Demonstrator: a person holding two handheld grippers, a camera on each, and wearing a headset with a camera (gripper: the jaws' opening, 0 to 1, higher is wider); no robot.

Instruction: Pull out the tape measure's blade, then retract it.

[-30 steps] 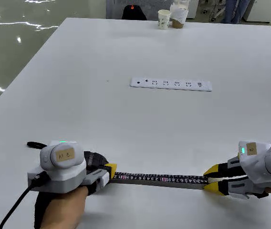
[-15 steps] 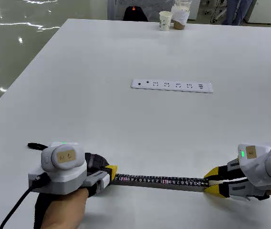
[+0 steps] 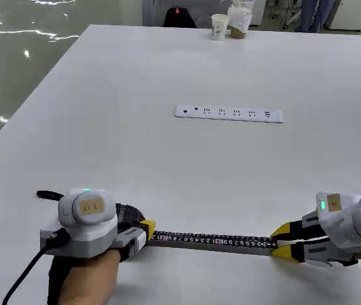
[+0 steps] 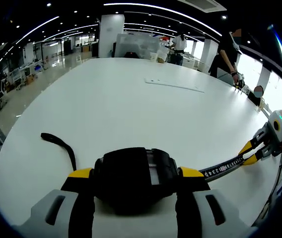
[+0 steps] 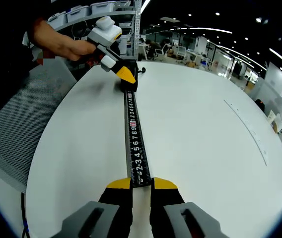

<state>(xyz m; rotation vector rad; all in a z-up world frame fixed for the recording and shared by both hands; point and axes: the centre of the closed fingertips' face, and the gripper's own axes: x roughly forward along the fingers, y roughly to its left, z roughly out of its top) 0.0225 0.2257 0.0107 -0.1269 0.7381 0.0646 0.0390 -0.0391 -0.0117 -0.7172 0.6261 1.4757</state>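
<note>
The black tape measure case [image 4: 133, 173] sits clamped between the yellow-tipped jaws of my left gripper [image 3: 139, 230], at the near left of the white table. Its black wrist strap [image 4: 59, 145] trails on the table behind it. The dark blade [image 3: 209, 240] with white numbers runs flat along the table to the right. My right gripper [image 3: 281, 243] is shut on the blade's end [image 5: 140, 179]. In the right gripper view the blade [image 5: 132, 134] stretches away to the left gripper [image 5: 123, 74] and the case.
A white power strip [image 3: 228, 114] lies mid-table. Two paper cups [image 3: 219, 26] stand at the table's far edge. A black cable [image 3: 25, 273] hangs from the left gripper. A grey mesh chair [image 5: 12, 129] stands by the table's near edge. People stand in the background.
The blade's drawn-out length looks about the same; both grippers keep their hold. The small shift of the whole picture comes from the head camera.
</note>
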